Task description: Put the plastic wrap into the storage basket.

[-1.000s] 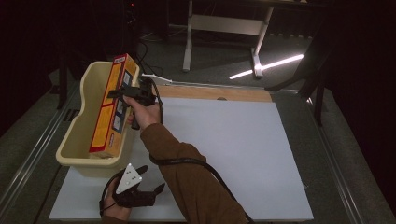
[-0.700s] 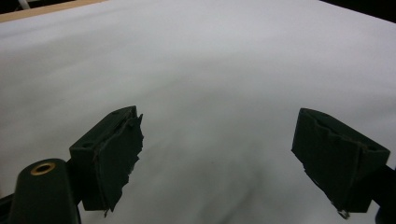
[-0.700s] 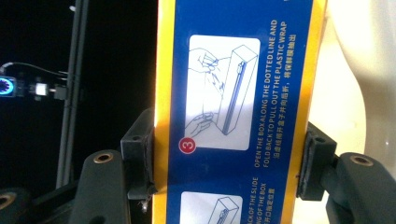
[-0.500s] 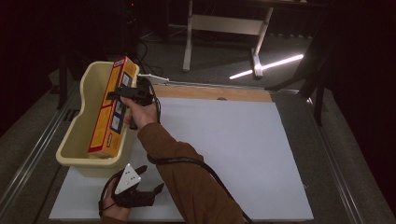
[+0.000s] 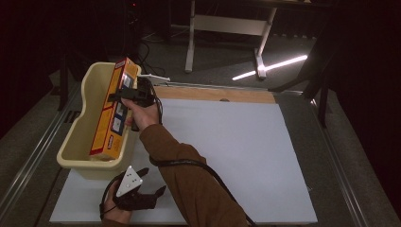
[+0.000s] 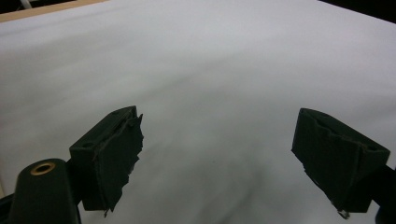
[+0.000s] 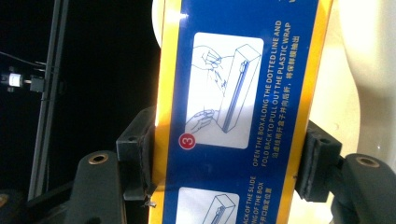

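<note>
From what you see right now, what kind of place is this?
Probably a lab or workshop set up for recording: a white-covered work table in a dark room, metal stand legs on the bare floor, cables behind a cream plastic tub.

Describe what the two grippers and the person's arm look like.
Both grippers are black. The left gripper carries a grey three-cornered plate with dark dots on top. Its jaws end in blocky black pads with ragged, torn edges and brass-ringed holes at the base. A thick black cable loops from the right gripper across the brown sleeve.
</note>
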